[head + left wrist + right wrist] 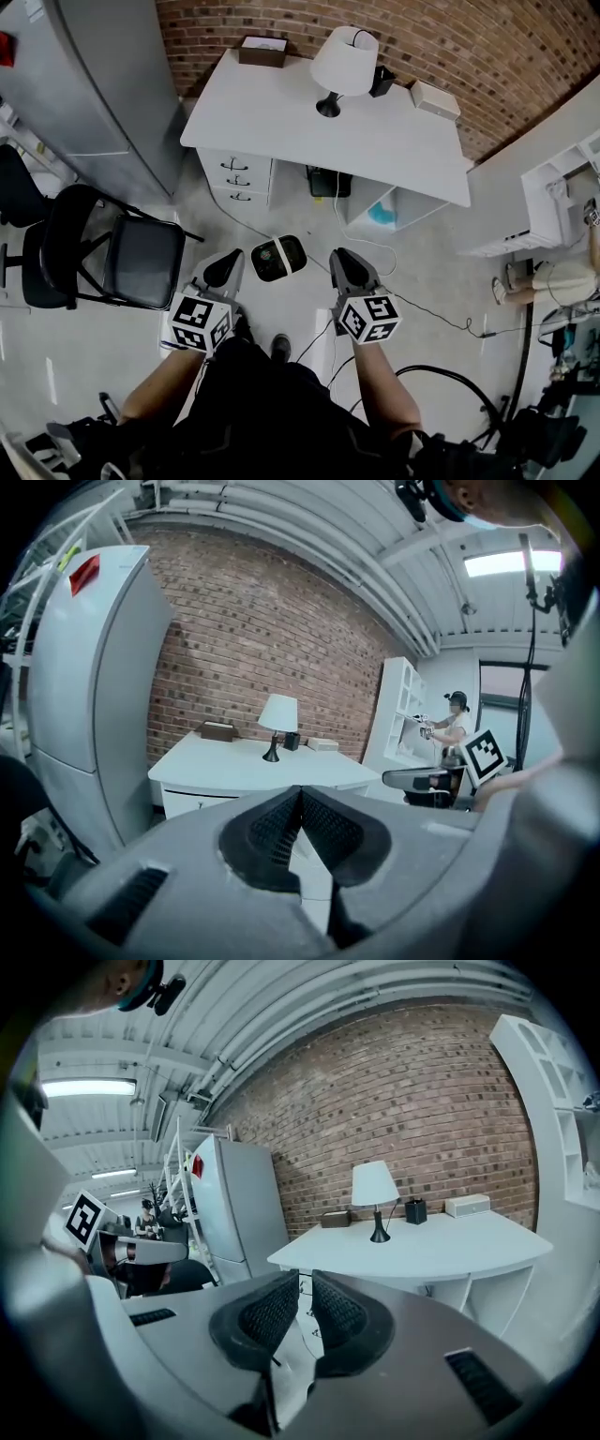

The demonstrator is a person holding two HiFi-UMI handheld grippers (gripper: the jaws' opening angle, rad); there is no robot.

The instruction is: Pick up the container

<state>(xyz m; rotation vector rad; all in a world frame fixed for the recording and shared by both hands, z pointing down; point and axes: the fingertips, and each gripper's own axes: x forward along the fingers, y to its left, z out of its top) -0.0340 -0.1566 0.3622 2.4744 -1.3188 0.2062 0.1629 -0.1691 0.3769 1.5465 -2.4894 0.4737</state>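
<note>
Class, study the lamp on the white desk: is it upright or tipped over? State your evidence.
Upright. The lamp stands on its base on the desk, stem vertical, shade on top.

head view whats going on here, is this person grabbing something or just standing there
A person stands holding a gripper in each hand. The left gripper and the right gripper are both shut and empty, pointed toward a white desk with a lamp on it. A dark container sits on the floor, showing between the two grippers from above. Neither gripper touches it, so the pick-up has not started.
</note>
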